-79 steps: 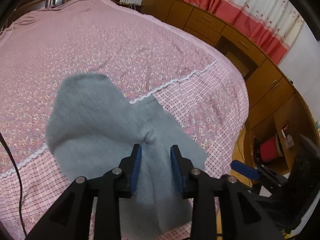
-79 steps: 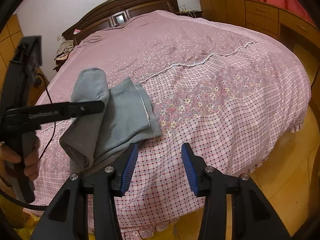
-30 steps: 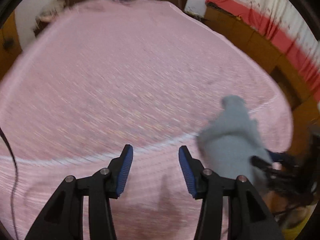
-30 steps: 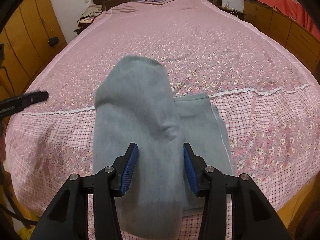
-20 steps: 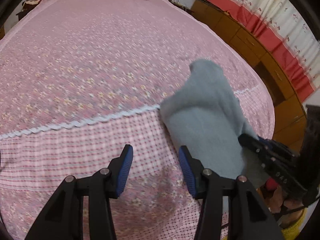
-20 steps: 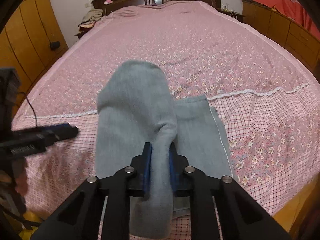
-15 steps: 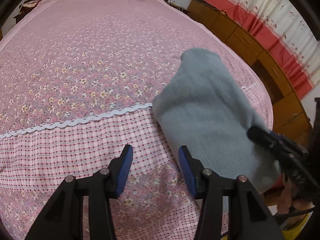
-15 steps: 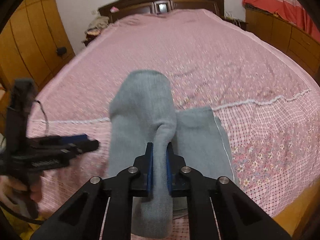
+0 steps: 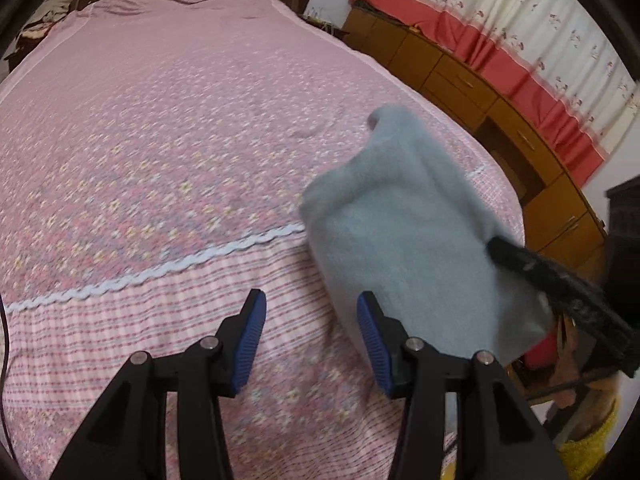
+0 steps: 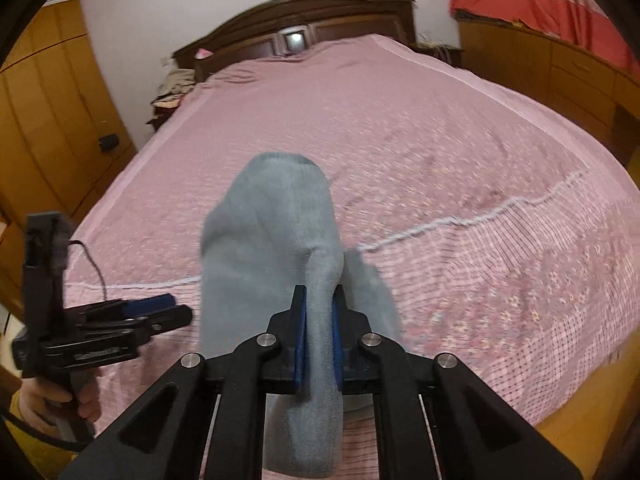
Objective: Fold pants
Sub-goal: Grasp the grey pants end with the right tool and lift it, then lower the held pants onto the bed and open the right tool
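Right wrist view, right claw [image 10: 318, 334] clamped on grey pants [image 10: 276, 216], left claw [image 9: 308, 340] apart, its side lettering seemingly too blurred to read.

Black tool [image 9: 308, 336] (blue ribbed pads)

no readable text anywhere; pale lettering on left gripper [image 10: 152, 312] body too blurred to read.

Right hand-held gripper [image 10: 319, 332] clamps seemingly lifted pants [image 10: 276, 240].
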Available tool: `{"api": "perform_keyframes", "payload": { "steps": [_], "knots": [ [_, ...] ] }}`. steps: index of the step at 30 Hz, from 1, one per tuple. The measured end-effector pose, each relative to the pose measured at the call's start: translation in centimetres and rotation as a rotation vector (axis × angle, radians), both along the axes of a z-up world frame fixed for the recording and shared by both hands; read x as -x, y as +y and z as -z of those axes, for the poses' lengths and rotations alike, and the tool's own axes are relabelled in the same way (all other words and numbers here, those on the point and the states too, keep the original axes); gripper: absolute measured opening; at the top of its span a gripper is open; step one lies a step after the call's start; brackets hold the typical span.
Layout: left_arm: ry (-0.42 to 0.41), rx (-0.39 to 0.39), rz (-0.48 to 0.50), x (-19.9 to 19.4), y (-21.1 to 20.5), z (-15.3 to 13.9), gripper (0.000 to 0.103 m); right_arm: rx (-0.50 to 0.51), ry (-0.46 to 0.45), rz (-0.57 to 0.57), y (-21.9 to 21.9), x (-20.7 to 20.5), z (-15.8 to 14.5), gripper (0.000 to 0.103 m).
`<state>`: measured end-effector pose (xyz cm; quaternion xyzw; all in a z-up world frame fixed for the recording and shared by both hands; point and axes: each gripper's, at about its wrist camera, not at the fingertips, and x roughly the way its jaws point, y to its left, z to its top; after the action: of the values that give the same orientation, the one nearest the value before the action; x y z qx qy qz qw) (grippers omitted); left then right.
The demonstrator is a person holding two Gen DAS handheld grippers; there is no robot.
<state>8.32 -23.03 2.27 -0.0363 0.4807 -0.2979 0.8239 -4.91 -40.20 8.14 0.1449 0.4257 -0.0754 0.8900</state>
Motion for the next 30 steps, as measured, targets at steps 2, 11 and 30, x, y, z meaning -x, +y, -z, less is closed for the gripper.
{"api": "perform_keyframes", "payload": {
  "steps": [2,11,30],
  "knots": [
    [-0.017,0.009,0.014,-0.1,-1.2,-0.3,0.05,0.0,0.028,0.0,-0.4,-0.4,1.1,0.012],
    [-0.099,-0.01,0.079,-3.2,-7.5,0.6,0.049,0.071,0.085,-0.005,-1.1,-1.2,4.2,0.012],
    [-0.056,-0.013,0.15,0.7,-6.0,1.8,0.051,0.067,0.075,0.025,-1.6,1.7,2.7,0.02]
  ]
}}
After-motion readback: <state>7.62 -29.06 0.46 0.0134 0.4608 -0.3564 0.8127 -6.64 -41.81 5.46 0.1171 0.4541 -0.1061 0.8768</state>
